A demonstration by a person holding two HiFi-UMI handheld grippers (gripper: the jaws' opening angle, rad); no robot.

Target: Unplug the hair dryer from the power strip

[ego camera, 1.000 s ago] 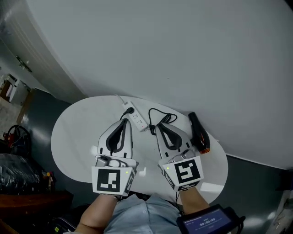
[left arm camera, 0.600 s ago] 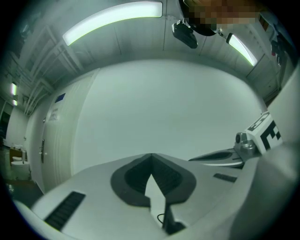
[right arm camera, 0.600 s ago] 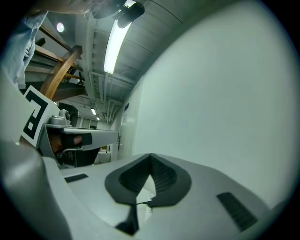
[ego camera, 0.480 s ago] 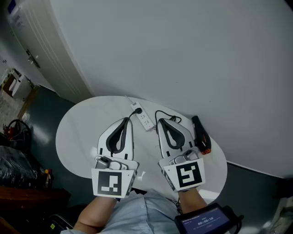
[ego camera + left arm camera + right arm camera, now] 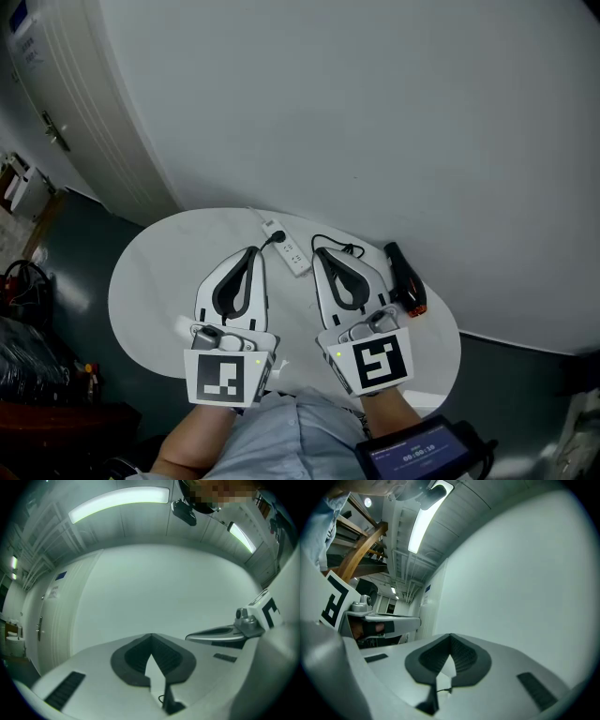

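White plastic power strip [image 5: 292, 257], black plug [image 5: 278, 236] in its far end | black hair dryer [image 5: 401, 278] right of strip | plug likely stiff: pinch body, not cord [image 5: 330, 246] | left gripper [image 5: 252, 251], right gripper [image 5: 318, 254]: jaws together, empty

We see soft, even light from ceiling tubes [image 5: 119, 501]; both gripper views are fisheye-warped, dark-cornered and green-tinted.

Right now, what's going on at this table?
A person holds two grippers over a white round table. The left hand-held gripper and the right hand-held gripper are both shut and empty. Just ahead lies the power strip with a black plug in it. The hair dryer lies to the right, untouched.
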